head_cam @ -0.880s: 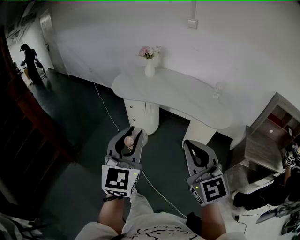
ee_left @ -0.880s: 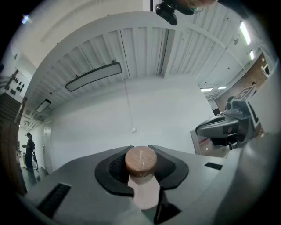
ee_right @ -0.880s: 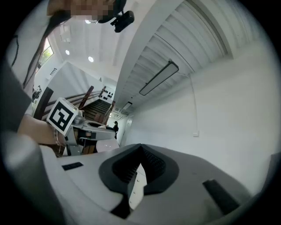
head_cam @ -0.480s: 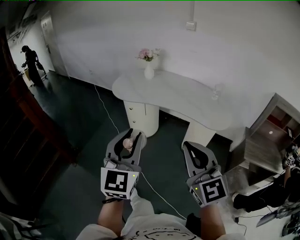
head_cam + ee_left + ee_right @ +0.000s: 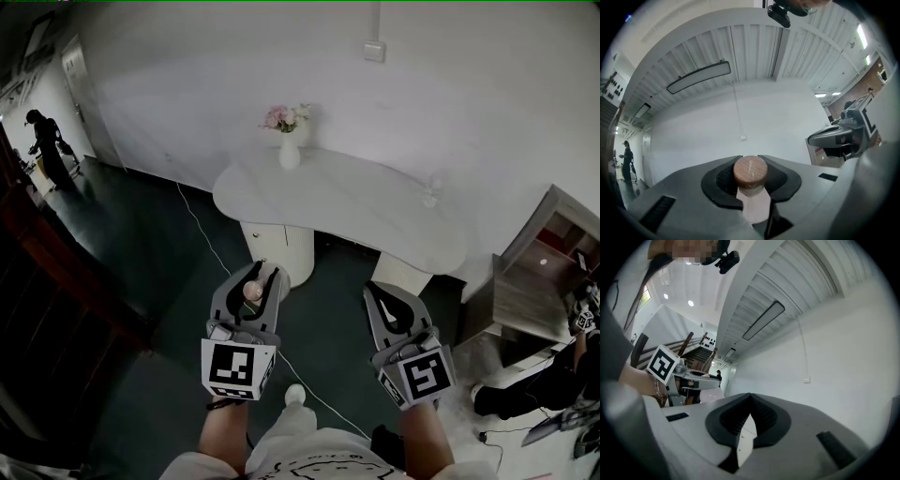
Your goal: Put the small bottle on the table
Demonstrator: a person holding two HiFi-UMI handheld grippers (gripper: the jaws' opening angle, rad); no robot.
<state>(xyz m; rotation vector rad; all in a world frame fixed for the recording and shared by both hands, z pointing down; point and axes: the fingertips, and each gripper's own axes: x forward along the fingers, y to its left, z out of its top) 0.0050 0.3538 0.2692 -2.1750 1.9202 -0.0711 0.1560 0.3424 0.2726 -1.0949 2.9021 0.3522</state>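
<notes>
My left gripper [image 5: 253, 281] is shut on a small pale bottle [image 5: 752, 199] with a round wooden cap [image 5: 750, 170]; the cap [image 5: 252, 291] shows between the jaws in the head view. It hangs over the dark floor, short of the white kidney-shaped table [image 5: 356, 202]. My right gripper [image 5: 389, 302] is shut with nothing between its jaws, level with the left one and to its right. In the right gripper view its pads [image 5: 757, 420] meet at the tips and the left gripper [image 5: 689, 376] shows at the left.
A white vase of pink flowers [image 5: 287, 136] stands at the table's far left end and a small clear glass [image 5: 431, 192] near its right end. A white cable [image 5: 211, 239] runs across the floor. A wooden shelf unit [image 5: 544, 272] is at right. A person [image 5: 45, 145] stands far left.
The view has shifted toward the table, which now lies nearer and lower in the frame. Both grippers keep their pose, the left still holding the bottle.
</notes>
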